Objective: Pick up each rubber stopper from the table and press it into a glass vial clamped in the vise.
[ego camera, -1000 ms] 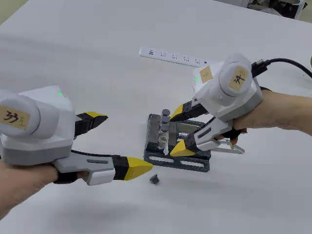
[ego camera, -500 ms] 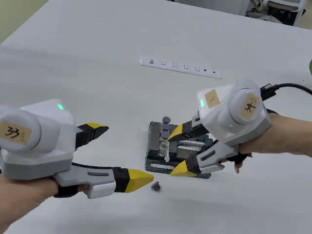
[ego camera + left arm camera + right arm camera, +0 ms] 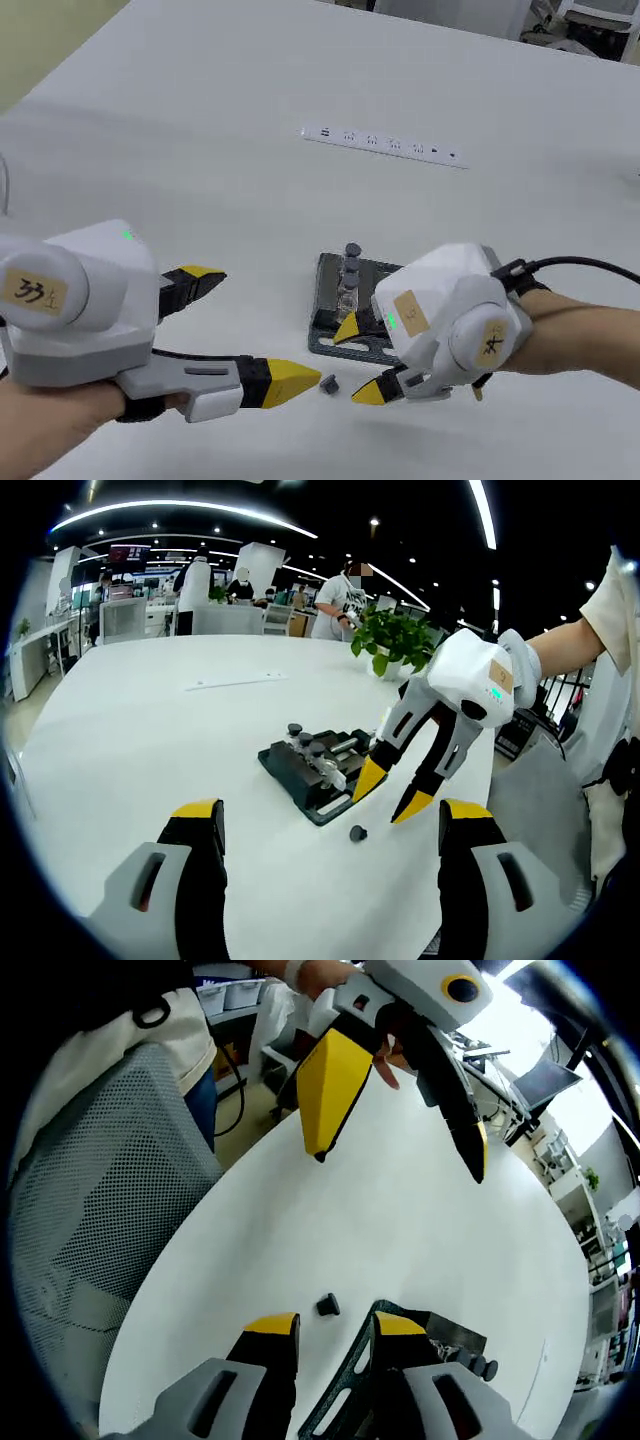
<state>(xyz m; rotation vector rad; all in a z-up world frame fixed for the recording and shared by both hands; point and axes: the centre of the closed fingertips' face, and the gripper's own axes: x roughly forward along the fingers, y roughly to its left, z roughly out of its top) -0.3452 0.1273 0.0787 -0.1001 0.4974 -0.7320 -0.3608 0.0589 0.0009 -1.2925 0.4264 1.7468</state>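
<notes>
One small dark rubber stopper lies loose on the white table, just in front of the black vise. The vise holds a row of glass vials with grey stoppers in them. My right gripper is open, low at the vise's front edge, with its yellow tips a little right of the stopper. In the right gripper view the stopper sits just ahead of the gap between the open jaws. To the left my left gripper is wide open and holds nothing. Its own view shows the stopper and vise.
A white power strip lies at the back of the table. A mesh chair stands beside the table's edge. Beyond the far end of the table are a potted plant and standing people.
My right gripper has come away from above the vials and dropped toward me, to the vise's front beside the loose stopper. The left gripper has kept its place. The head camera has shifted.
</notes>
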